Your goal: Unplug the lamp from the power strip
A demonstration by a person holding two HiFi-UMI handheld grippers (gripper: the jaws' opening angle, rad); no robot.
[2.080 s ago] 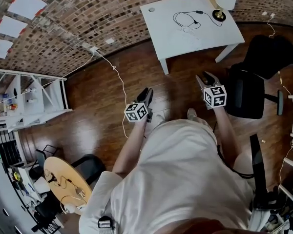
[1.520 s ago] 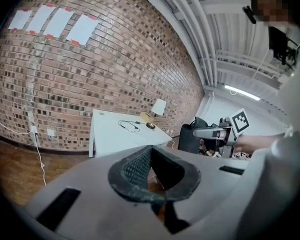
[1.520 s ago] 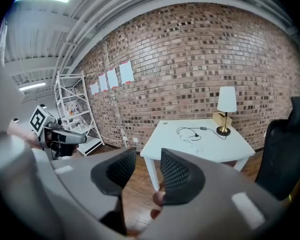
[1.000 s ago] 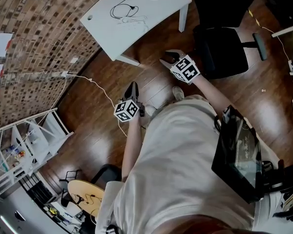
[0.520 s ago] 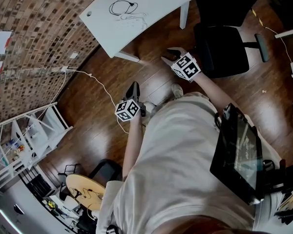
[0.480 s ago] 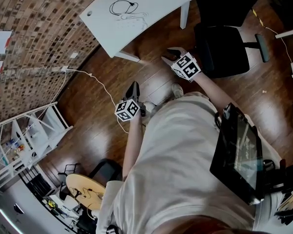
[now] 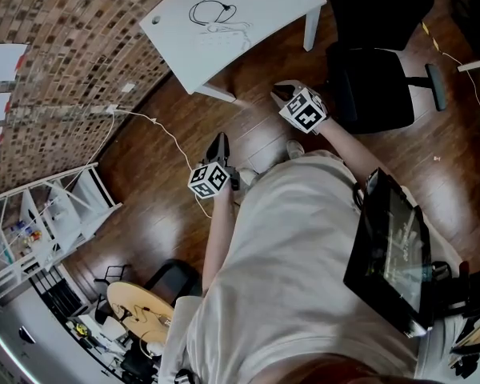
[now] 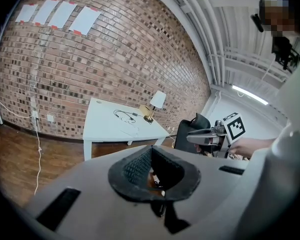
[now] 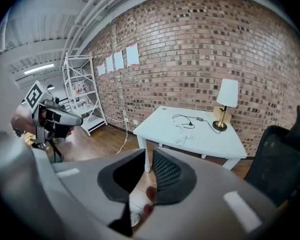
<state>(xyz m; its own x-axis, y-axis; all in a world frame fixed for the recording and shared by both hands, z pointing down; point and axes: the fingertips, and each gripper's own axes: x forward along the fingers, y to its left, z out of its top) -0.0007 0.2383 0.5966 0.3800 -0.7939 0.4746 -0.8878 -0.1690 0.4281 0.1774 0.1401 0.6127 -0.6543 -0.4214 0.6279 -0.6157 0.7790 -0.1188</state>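
Right gripper (image 7: 282, 92) has just been squeezing its jaws down to a thin slit with nothing between them. The left gripper (image 7: 218, 142) is pinched fully together, also empty. The lamp (image 9: 226, 101) and its black cord (image 9: 190, 120) sit over on the white table (image 7: 248, 22), well apart from both claws, so I'd say the unplugging hasn't started.

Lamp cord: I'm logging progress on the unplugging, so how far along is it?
Done: nothing visible. The lamp and its cord sit untouched on the white table. In hand: nothing. The left gripper is shut and empty; the right gripper has just been closing its jaws on nothing, and both are well short of the table. Left: approach, find the plug, pull it. The power strip isn't clearly identifiable.
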